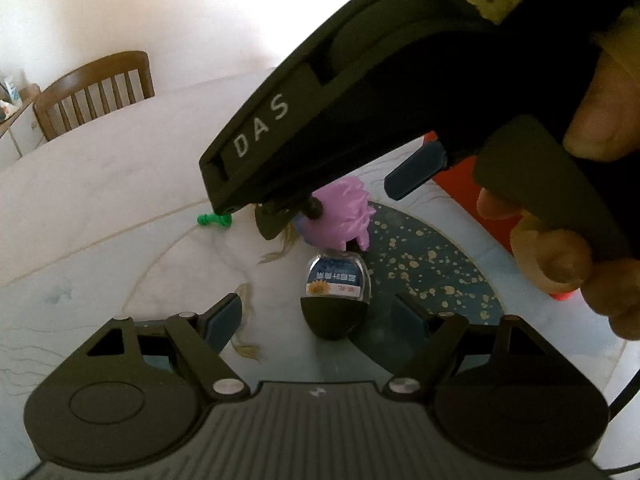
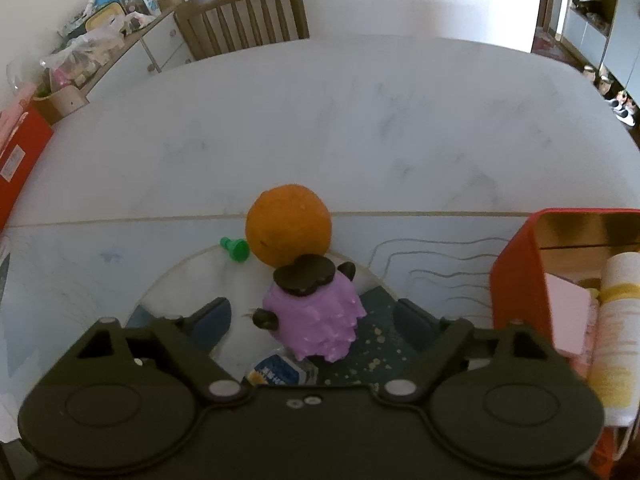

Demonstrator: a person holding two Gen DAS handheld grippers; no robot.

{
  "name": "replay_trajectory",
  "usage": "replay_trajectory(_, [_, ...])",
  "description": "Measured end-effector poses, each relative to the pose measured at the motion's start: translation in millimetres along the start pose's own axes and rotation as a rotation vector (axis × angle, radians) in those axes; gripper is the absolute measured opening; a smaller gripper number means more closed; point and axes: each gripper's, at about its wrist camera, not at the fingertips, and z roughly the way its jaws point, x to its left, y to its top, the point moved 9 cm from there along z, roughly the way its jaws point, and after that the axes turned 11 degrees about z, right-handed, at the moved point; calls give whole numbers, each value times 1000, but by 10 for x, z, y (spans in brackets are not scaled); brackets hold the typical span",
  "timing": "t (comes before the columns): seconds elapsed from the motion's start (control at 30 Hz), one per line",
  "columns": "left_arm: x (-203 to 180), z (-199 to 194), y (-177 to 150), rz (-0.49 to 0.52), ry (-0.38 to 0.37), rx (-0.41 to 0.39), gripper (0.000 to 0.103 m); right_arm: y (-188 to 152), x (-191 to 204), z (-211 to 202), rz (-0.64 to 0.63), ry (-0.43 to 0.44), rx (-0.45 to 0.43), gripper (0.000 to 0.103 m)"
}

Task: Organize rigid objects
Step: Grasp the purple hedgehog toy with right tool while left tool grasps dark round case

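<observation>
A purple spiky toy [image 2: 316, 320] with a dark hat stands between the pads of my right gripper [image 2: 314, 318], which is open around it without touching. Just behind the toy are an orange ball [image 2: 288, 228] and a small green peg [image 2: 236, 249]. In the left wrist view a little clear bottle [image 1: 337, 280] with a black cap lies between the fingers of my left gripper [image 1: 318, 320], open, with gaps on both sides. The purple toy [image 1: 348, 212] and green peg [image 1: 214, 221] sit beyond it. The bottle [image 2: 280, 372] also shows below the toy.
A red tin [image 2: 516, 280] holding a white tube and pink items stands open at the right. A hand [image 1: 560, 256] holding the right tool fills the left wrist view's upper right. A dark speckled patch [image 1: 432, 264] marks the tabletop. A wooden chair [image 2: 244, 16] stands at the far edge.
</observation>
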Motion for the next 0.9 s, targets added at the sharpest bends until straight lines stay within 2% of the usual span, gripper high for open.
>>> replay_trajectory(0.23, [-16,10,16,-8,9,-6,79,-15,-54,89,55,14,41,79])
replay_trajectory(0.37, [-25,-13,41,-8,8,-15,60,-3,-48,84,54,25,40,73])
replay_trajectory(0.47, [-3,-20,48,-19,11,-13,51,8,-47,83,57,27,37,64])
replay_trajectory(0.6, [3,-29,61,-15,15,-10,38,3,-63,76,50,14,31,59])
replay_trajectory(0.9, [18,-55,60,-32,11,14,38,-1,-31,9,41,1,16,59])
